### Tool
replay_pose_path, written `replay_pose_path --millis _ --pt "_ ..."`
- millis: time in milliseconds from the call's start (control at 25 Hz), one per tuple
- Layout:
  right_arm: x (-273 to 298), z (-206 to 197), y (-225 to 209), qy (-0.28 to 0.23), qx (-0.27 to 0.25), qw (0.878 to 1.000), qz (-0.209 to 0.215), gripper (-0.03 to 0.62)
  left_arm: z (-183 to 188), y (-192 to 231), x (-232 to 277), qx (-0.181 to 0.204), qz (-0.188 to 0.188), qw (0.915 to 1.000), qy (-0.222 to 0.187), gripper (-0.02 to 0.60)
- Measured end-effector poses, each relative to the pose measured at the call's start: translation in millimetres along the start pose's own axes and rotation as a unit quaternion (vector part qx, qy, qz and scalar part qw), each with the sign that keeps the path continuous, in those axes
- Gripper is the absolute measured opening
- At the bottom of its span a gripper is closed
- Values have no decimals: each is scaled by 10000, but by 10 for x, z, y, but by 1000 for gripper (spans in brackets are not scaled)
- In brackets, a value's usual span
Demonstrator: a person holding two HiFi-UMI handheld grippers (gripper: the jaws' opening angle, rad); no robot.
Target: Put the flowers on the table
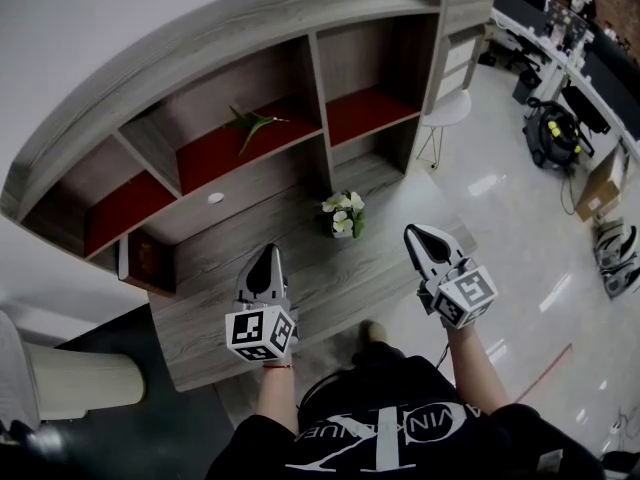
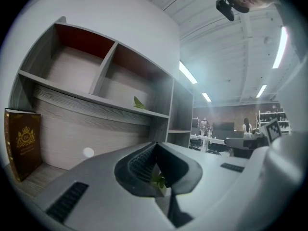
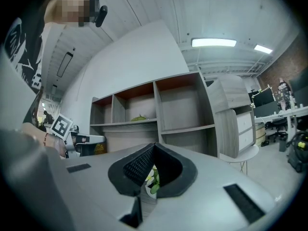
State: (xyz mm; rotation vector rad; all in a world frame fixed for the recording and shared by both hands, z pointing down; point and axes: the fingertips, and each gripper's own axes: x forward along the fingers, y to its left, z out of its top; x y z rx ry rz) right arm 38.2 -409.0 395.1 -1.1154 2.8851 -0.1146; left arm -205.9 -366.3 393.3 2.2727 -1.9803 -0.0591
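Note:
A small pot of white flowers with green leaves [image 1: 343, 215] stands upright on the grey wooden table [image 1: 205, 303], just in front of the shelf unit's middle upright. My left gripper [image 1: 268, 252] hovers over the table to the left of the flowers and nearer to me, shut and empty. My right gripper [image 1: 411, 232] is to the right of the flowers, over the table's right edge, also shut and empty. The flowers [image 2: 159, 181] show through the hollow behind the closed tips in the left gripper view, and the flowers [image 3: 153, 177] likewise in the right gripper view.
A curved shelf unit [image 1: 300, 8] with red-backed compartments rises behind the table. A green leafy sprig [image 1: 250, 123] lies on its middle shelf. A brown book [image 1: 150, 260] stands at the table's left end, near a white disc [image 1: 216, 198]. A white stool [image 1: 447, 110] stands at the right.

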Motion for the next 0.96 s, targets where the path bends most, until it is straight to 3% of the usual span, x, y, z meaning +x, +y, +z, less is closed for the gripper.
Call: replay_pose_path --millis 960 --pt "-28 14 -53 64 -70 9999 -72 9 -78 1 -3 89 99 9999 15 5"
